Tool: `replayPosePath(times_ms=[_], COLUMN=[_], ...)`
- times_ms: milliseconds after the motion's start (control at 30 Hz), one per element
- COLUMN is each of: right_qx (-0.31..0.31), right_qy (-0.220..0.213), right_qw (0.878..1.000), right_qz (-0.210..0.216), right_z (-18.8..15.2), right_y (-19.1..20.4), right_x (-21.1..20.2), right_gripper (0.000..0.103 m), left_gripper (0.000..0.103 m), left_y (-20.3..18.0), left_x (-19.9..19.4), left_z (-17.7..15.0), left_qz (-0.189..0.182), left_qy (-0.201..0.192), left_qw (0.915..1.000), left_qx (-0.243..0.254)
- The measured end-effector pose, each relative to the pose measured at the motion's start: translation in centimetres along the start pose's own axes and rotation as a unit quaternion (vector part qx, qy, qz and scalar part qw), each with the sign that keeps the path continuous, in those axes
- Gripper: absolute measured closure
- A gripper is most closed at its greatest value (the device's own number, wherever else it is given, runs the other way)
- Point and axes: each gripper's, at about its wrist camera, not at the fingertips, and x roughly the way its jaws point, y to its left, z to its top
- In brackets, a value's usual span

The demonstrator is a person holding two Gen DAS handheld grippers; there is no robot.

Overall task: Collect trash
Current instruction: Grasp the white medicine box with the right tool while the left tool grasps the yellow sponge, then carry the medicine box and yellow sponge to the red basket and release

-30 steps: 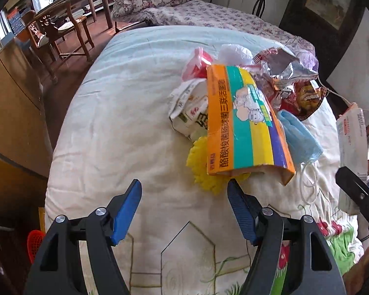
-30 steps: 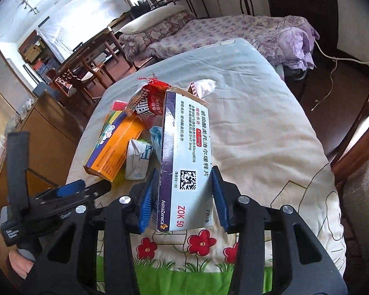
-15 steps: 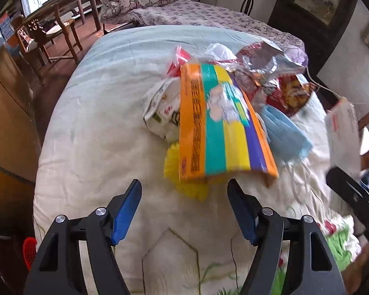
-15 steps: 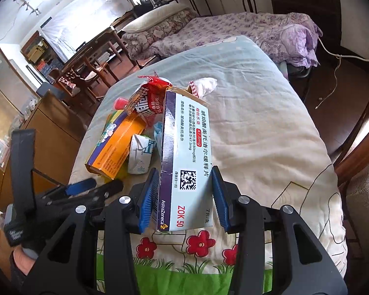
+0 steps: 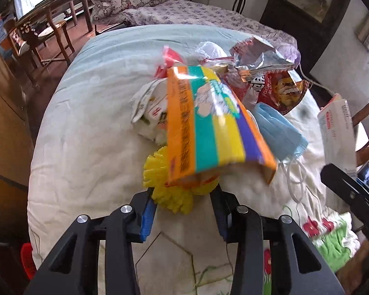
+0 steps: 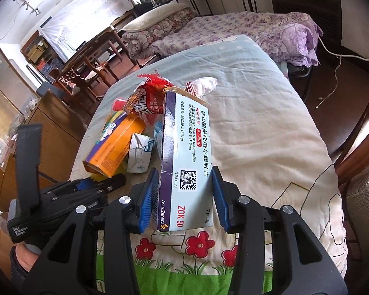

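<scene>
A pile of trash lies on the quilt-covered table (image 5: 86,127). A striped orange box (image 5: 209,125) lies on top, over a yellow scrubber (image 5: 169,191). My left gripper (image 5: 184,211) has its jaws narrowed around the yellow scrubber and the box's near end; both pads touch the scrubber. A blue face mask (image 5: 278,130), a red snack bag (image 5: 280,91) and a white carton (image 5: 150,110) lie around the box. My right gripper (image 6: 184,196) is shut on a white and purple medicine box (image 6: 187,152), held upright above the table.
Wooden chairs (image 5: 37,32) and a cabinet (image 5: 5,113) stand to the left. A bed with floral bedding (image 6: 233,29) is behind the table. A red basket (image 5: 27,260) sits on the floor at left. A chair back (image 6: 356,152) is at right.
My left gripper moved forward to the pile and its jaws narrowed around the yellow scrubber and the orange box's end. The right gripper kept holding the medicine box.
</scene>
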Motion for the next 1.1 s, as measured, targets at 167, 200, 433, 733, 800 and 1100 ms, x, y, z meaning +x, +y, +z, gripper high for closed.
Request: replayPosePath(times_ms=[167, 200, 433, 733, 800, 1100], right_qx=[-0.002, -0.002, -0.015, -0.045, -0.047, -0.114], right_qy=[0.001, 0.001, -0.008, -0.019, -0.012, 0.033], right_qw=[1.0, 1.0, 1.0, 0.998, 0.998, 0.988], right_qz=[-0.001, -0.002, -0.009, 0.029, 0.044, 0.103], right_z=[-0.2, -0.3, -0.5, -2.9, -3.5, -5.7], right_y=[0.1, 0.0, 0.4, 2.3, 3.0, 10.3], right_x=[0.2, 0.2, 0.0, -2.5, -2.9, -4.5], right_gripper=[0.059, 0.059, 0.059, 0.06, 0.06, 0.06], left_gripper=[0.062, 0.062, 0.062, 0.062, 0.062, 0.063], left_y=[0.9, 0.9, 1.4, 2.5, 3.1, 9.4], left_x=[-1.6, -1.9, -3.9, -7.5, -8.7, -13.5], left_z=[-1.3, -1.6, -4.0, -7.5, -8.3, -11.0], left_qz=[-0.025, -0.029, -0.063, -0.055, -0.046, -0.009], left_qy=[-0.014, -0.014, -0.026, -0.055, -0.068, -0.109], left_qw=[0.9994, 0.9992, 0.9971, 0.9958, 0.9955, 0.9871], left_qx=[-0.019, -0.021, -0.036, -0.048, -0.047, -0.118])
